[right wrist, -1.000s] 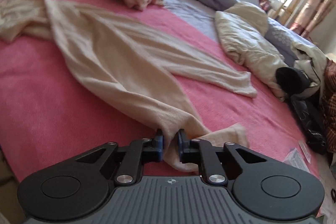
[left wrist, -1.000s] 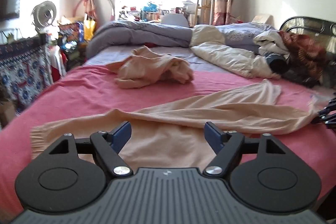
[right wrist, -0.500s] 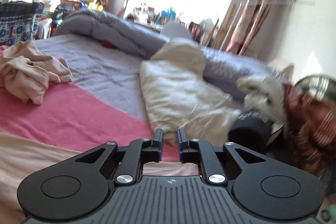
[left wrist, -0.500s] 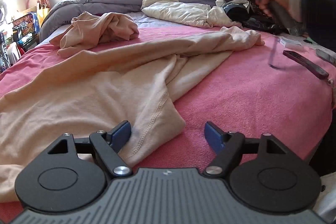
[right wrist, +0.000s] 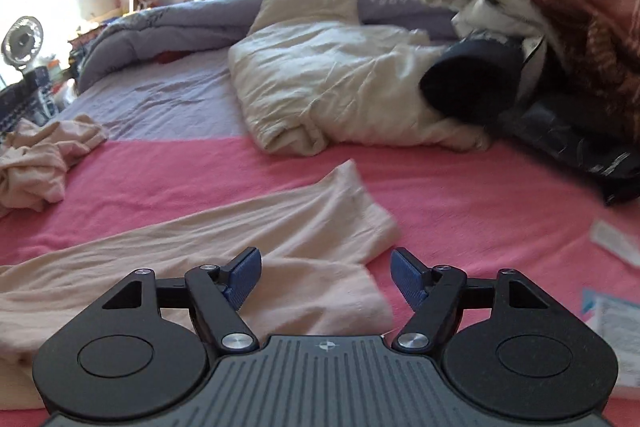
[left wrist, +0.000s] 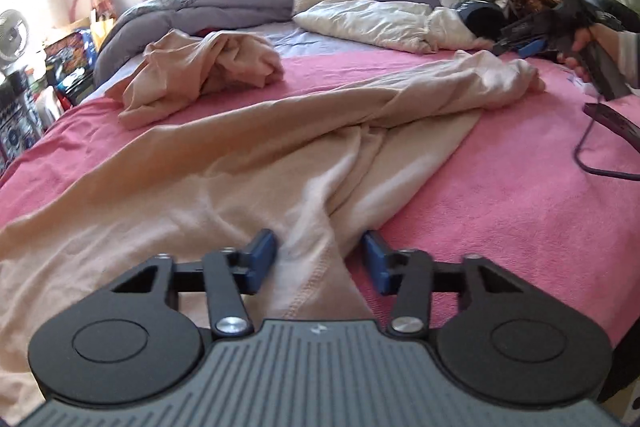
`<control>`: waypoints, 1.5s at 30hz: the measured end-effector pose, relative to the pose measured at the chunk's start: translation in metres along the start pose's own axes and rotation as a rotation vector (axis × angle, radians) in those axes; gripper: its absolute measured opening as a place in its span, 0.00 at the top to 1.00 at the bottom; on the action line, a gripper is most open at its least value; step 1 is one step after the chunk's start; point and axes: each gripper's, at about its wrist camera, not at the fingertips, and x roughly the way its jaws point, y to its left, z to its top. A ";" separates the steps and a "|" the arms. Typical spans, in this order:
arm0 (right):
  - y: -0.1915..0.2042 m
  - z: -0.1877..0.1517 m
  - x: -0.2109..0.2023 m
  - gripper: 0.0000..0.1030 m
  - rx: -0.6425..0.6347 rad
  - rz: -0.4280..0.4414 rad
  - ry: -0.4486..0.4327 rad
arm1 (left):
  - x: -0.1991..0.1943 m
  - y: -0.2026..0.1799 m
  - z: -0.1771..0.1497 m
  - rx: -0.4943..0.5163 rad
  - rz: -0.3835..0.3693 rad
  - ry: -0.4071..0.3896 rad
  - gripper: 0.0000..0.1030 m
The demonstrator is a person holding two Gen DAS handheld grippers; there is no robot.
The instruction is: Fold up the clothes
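We see a long beige garment spread across the pink blanket, running from the lower left of the left wrist view up to the right, where its far end lies bunched near the other gripper. At the bottom centre of that view our left gripper is closing its jaws, with a stitched fold of the beige garment lying between the blue pads; the pads do not yet press on the cloth, a gap showing on either side. A second, crumpled beige garment sits in the upper left, apart from the first, at the edge of the grey duvet.

In the right wrist view our right gripper is opening its jaws, now wide, and the end of the long garment lies flat on the blanket under and ahead of them, touched by neither pad. Beyond it, in the upper centre, rests a cream quilt (rumpled, with a dark roll against its right side). The same right gripper shows blurred at the upper right of the left view, a hand around its handle.
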 end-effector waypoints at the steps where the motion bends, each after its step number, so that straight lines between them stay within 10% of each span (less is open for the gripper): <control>1: 0.009 -0.004 0.005 0.47 -0.039 -0.005 0.033 | -0.002 0.001 0.001 -0.003 -0.005 0.002 0.66; 4: 0.030 -0.013 0.004 0.91 -0.128 -0.069 0.039 | -0.004 0.008 0.000 -0.023 -0.016 0.013 0.76; 14: 0.049 0.060 -0.027 0.91 -0.195 -0.239 -0.365 | -0.004 0.014 -0.010 -0.071 -0.037 -0.006 0.75; 18: 0.045 0.073 0.049 0.44 -0.198 -0.349 -0.169 | -0.005 0.014 -0.010 -0.066 -0.039 -0.006 0.75; 24: 0.017 0.032 0.028 0.30 -0.012 -0.227 -0.172 | -0.007 0.025 -0.009 -0.151 -0.080 -0.027 0.75; 35: 0.209 -0.138 -0.070 0.30 -1.203 -0.052 -0.529 | -0.023 0.042 -0.005 -0.308 -0.143 -0.098 0.75; 45: 0.263 -0.171 -0.076 0.40 -1.461 0.182 -0.585 | -0.032 0.055 -0.022 -0.338 -0.019 -0.040 0.75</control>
